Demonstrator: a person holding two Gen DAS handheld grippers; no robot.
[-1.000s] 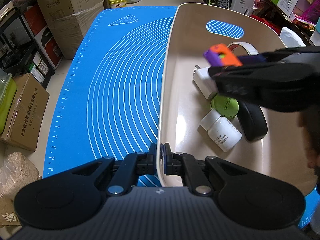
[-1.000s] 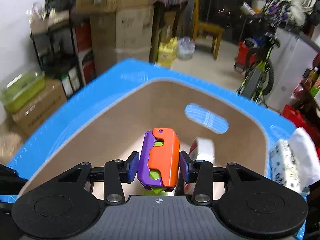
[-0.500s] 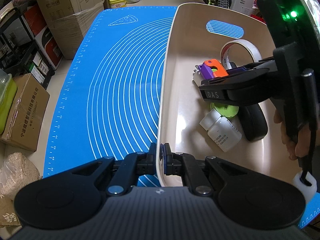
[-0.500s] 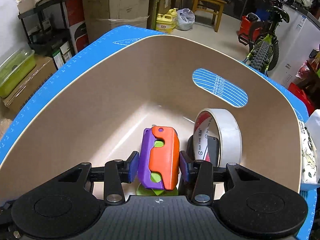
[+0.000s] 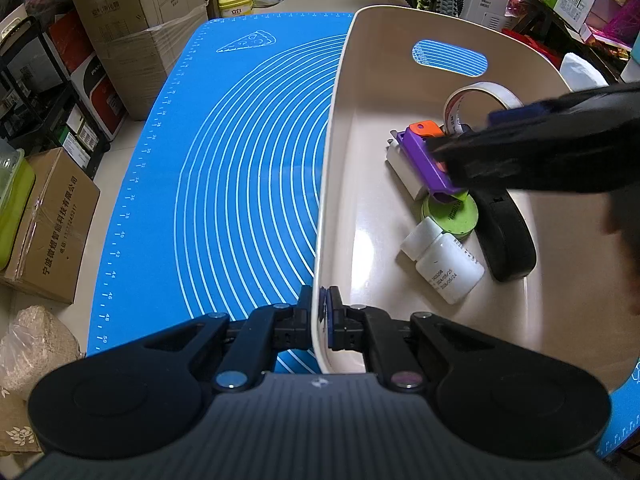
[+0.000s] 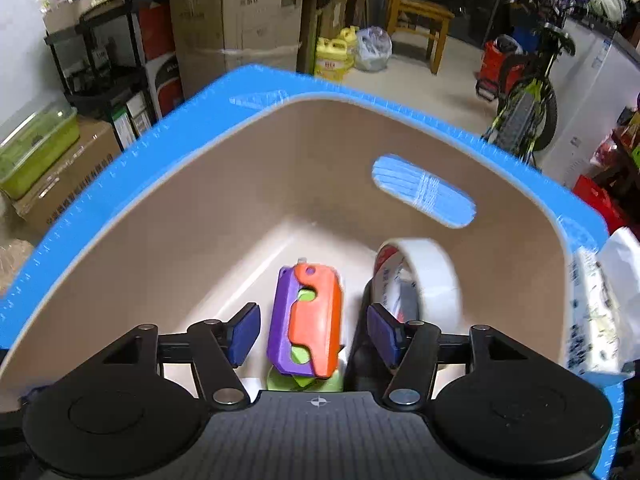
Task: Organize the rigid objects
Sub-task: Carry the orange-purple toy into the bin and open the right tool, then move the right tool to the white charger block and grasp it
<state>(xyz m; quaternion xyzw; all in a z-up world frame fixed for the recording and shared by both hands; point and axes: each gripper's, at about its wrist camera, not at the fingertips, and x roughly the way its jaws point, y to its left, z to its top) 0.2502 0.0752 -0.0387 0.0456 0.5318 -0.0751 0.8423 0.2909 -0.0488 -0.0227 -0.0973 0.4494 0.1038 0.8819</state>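
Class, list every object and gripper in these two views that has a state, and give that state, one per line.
Left gripper: shut on the bin rim.
Right gripper: jaws opening, pads clear of the toy.
Purple and orange toy: released, in the bin.
Tape roll: on edge.
White bottle: lying down, capped.

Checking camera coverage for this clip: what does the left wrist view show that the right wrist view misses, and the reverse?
Left wrist only: the left tool shut on the bin's near wall, the white bottle, the black case, and the white block under the toy.

Right wrist only: the right tool with jaws opening, pads clear of the toy on both sides.

Both: the beige bin, the purple-orange toy, the tape roll, the green lid, the blue mat.
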